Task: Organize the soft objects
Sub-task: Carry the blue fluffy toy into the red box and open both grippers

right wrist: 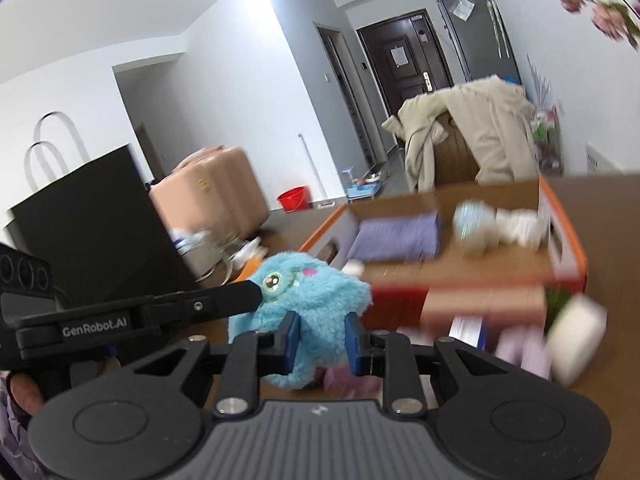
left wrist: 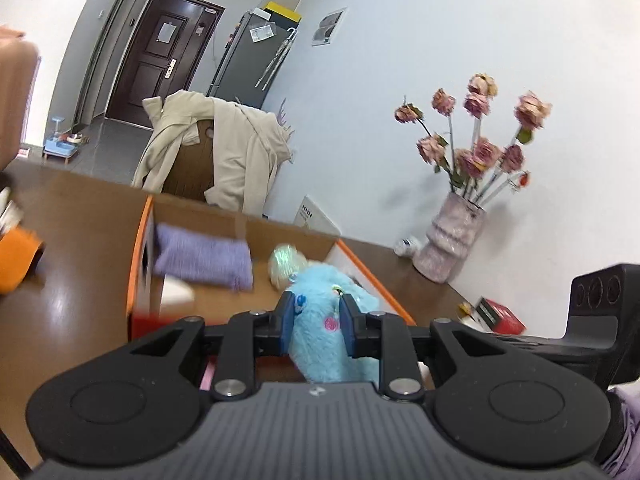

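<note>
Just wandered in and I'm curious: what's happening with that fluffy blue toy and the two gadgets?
A person is tidying soft things into a cardboard box on the table, using a pair of hand-held tongs. Both the left tongs and the right tongs are clamped on the same blue plush toy, holding it just in front of the box. Inside the box already lie a folded purple cloth and a pale round plush. The toy is not in the box yet.
</note>
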